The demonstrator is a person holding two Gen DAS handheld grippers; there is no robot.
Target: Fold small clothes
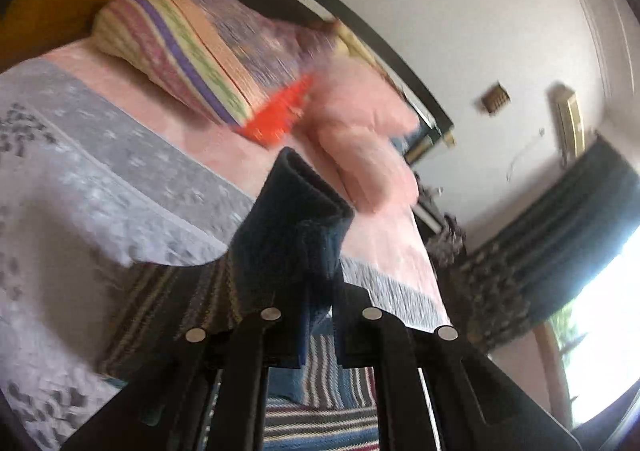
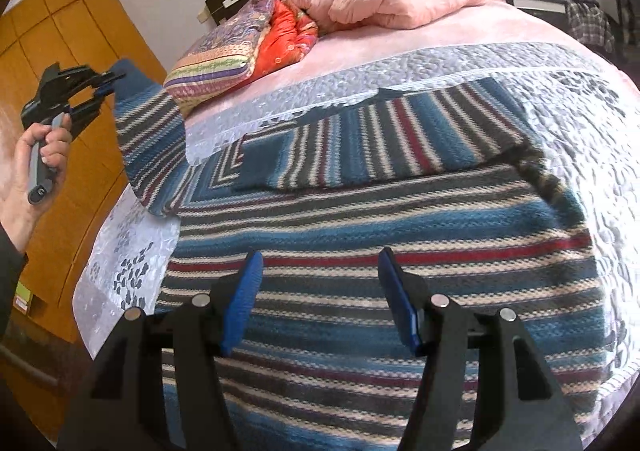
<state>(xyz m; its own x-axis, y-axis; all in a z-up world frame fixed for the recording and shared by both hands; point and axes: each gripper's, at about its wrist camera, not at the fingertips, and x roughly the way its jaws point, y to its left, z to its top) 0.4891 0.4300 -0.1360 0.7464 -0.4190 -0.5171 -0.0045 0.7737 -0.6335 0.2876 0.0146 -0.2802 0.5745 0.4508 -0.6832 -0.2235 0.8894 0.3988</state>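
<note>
Sweater [image 2: 380, 227]: striped knit, laid flat on bed [image 2: 400, 47], one sleeve [image 2: 368, 143] already folded across the chest. Other sleeve [image 2: 144, 139] is lifted off the bed by left gripper [image 1: 318, 315], jaws clamped on its dark cuff [image 1: 298, 207]. Right gripper [image 2: 320, 299] hovers over the lower body, jaws wide, holding nothing. Handling guess: soft, thick, light-ish, zero stiffness, so it'll sag and stretch under its own weight; knit is grippy, won't slip. Best holds imo: cuff, hem, shoulder seam, where the fabric's doubled. Avoid pinching a single layer mid-panel, it'll bunch.
</note>
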